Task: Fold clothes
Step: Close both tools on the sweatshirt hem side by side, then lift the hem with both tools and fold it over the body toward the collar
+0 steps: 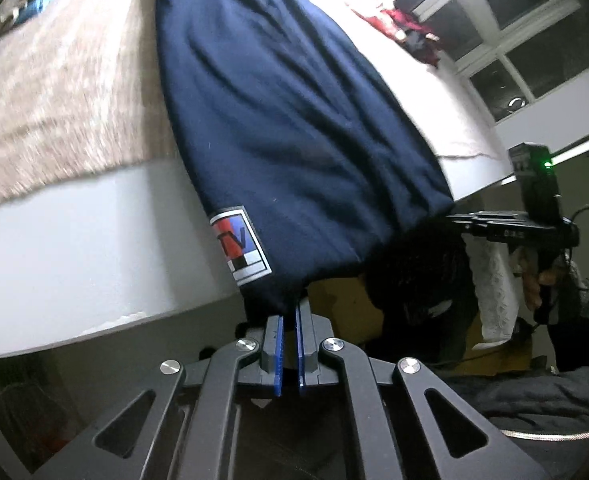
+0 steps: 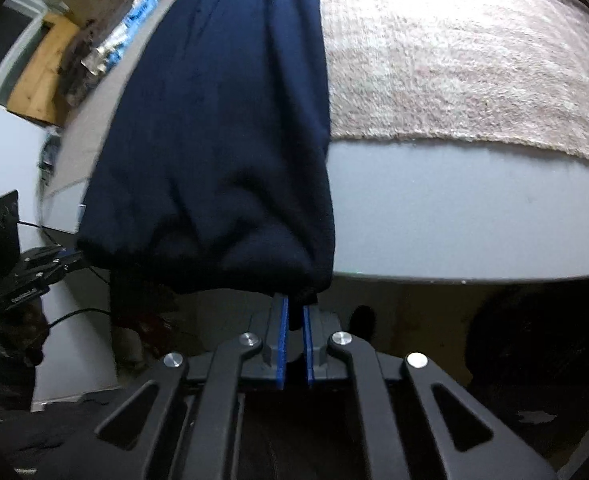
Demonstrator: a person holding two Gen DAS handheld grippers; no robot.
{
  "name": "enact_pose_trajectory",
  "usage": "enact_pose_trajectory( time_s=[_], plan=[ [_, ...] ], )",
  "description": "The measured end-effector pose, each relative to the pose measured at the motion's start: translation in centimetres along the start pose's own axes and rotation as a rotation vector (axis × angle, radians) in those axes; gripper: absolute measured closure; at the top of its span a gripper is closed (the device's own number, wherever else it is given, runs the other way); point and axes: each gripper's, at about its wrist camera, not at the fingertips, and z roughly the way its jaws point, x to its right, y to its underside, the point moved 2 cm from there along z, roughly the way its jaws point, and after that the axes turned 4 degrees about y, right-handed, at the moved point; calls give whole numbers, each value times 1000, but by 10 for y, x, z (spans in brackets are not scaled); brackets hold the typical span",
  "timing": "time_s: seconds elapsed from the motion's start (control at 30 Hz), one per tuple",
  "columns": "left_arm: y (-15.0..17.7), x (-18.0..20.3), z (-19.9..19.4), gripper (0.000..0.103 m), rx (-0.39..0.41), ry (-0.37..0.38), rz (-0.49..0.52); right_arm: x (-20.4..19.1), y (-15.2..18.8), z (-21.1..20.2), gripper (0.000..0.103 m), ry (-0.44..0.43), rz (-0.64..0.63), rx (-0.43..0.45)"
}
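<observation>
Navy garment (image 1: 278, 120) lies lengthwise across the white table (image 1: 74, 248), its near end hanging over the near edge. A red, blue and white patch (image 1: 240, 246) sits on that end, toward the left corner of the hem.

Left gripper (image 1: 289, 312): blue pads (image 1: 279, 356) drawn close together, pinching the hem's corner just below the patch. Right gripper (image 2: 294, 308): jaws narrow, clamped on the other hem corner, dark cloth bunched between the pads (image 2: 281, 344).

Beige fuzzy blanket (image 2: 454, 64) covers the table top beside the garment, stopping short of the near edge; the garment's long side touches or overlaps it.

Each wrist view shows the other gripper off to the side, at the opposite hem corner. Far edge of table: heap of red and white clothes (image 1: 390, 16), blurred. Windows (image 1: 534, 40) behind.
</observation>
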Motion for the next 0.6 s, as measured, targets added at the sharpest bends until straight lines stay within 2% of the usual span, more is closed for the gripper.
enact_pose_trajectory(
  time_s=[0.27,0.37,0.47,0.6],
  plan=[
    [-17,2,-52,99,60,82,7,2,0,-58,97,-140,81,116],
    [-29,2,-68,99,83,102,14,3,-34,-68,97,-184,85,155],
    [-57,0,-72,99,109,86,34,4,-67,-72,97,-223,91,173],
    [-106,-7,-70,99,142,41,64,9,-120,-67,97,-216,60,179]
  ],
)
